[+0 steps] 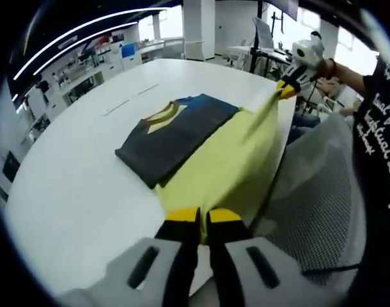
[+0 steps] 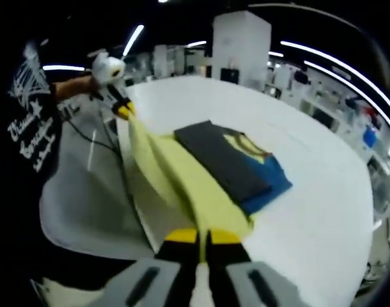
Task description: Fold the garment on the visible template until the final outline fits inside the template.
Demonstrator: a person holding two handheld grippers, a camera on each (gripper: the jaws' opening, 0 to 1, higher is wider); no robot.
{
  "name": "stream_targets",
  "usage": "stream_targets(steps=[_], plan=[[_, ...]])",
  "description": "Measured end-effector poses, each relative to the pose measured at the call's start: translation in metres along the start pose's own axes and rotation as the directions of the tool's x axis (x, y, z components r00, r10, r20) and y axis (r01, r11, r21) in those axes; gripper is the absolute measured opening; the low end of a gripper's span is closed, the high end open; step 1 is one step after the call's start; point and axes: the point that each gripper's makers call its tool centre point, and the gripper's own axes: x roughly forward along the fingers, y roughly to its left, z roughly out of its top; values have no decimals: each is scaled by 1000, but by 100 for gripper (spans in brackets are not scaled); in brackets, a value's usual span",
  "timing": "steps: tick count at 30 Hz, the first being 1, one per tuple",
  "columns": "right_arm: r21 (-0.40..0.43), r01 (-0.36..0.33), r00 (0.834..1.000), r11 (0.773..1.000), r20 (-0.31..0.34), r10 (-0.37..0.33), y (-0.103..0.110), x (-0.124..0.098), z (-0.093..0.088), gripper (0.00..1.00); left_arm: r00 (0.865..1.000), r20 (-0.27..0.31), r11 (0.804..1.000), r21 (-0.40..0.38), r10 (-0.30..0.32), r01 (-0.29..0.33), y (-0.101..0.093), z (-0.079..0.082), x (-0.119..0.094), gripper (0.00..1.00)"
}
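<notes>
The left tool [image 1: 202, 220] and right tool [image 2: 202, 240] are each being clenched on the yellow garment [image 1: 227, 153], stretched off the surface [image 1: 86, 185] edge beside the dark folded stack [image 1: 172, 137]; most folding is judged remaining.

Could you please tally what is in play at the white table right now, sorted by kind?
Garments: 1, the yellow, grey and blue shirt, partly folded.
Tools: 2, the left tool and the right tool, each shut on the shirt's yellow edge.
Tables: 1, the white table.
Total: 4.
</notes>
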Motion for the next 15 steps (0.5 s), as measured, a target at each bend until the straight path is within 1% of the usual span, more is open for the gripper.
stream_targets(steps=[4, 8, 11, 12, 13, 15], plan=[[-21, 11, 1000, 1000, 4, -11, -11, 2, 8, 0, 1000, 7, 1000, 10, 7, -7, 9, 10, 1, 0], [-18, 35, 999, 999, 19, -34, -22, 3, 16, 0, 1000, 18, 1000, 15, 22, -22, 19, 19, 3, 0], [-29, 57, 998, 998, 31, -56, -33, 5, 23, 0, 999, 36, 999, 17, 38, -39, 31, 30, 4, 0], [-29, 59, 998, 998, 32, -58, -33, 5, 24, 0, 998, 39, 999, 16, 39, -40, 32, 31, 4, 0], [-38, 73, 997, 997, 37, -71, -39, 6, 29, 0, 997, 54, 999, 10, 46, -46, 38, 38, 4, 0], [-44, 85, 996, 995, 30, -83, -44, 6, 32, 0, 997, 65, 999, 10, 50, -51, 44, 45, 5, 0]])
